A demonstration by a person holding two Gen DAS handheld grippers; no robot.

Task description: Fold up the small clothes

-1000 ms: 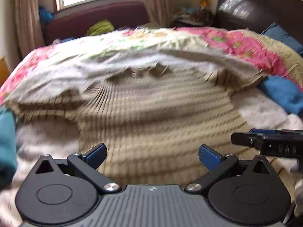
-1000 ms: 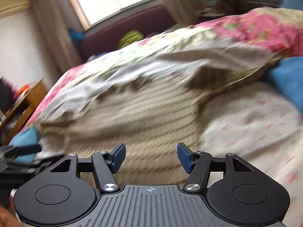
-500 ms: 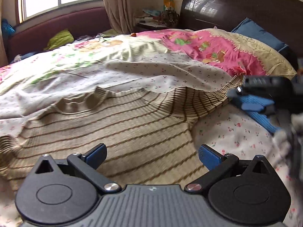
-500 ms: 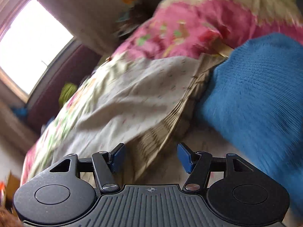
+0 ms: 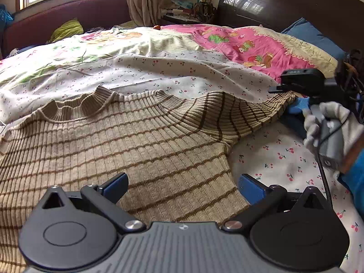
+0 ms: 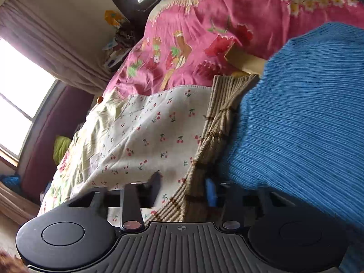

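Observation:
A tan ribbed sweater with brown stripes (image 5: 127, 141) lies spread flat on the bed, collar toward the far side. My left gripper (image 5: 182, 187) is open and empty, hovering above the sweater's lower body. The sweater's right sleeve (image 5: 261, 111) stretches to the right, where my right gripper (image 5: 276, 88) sits at its cuff. In the right wrist view the sleeve (image 6: 218, 122) runs between the right gripper's (image 6: 184, 187) blurred fingers, which stand a little apart around it; a firm grip cannot be made out.
A blue knit garment (image 6: 302, 118) lies beside the sleeve end. The bed has a cherry-print sheet (image 5: 279, 152) and a pink floral quilt (image 5: 250, 43). A dark headboard (image 5: 284, 2), blue pillow (image 5: 311, 34) and window bench (image 5: 63, 16) stand beyond.
The right gripper swung right to the sleeve cuff, rolled sideways and narrowed its fingers around the sleeve. The left gripper's view turned right; it stays open over the sweater.

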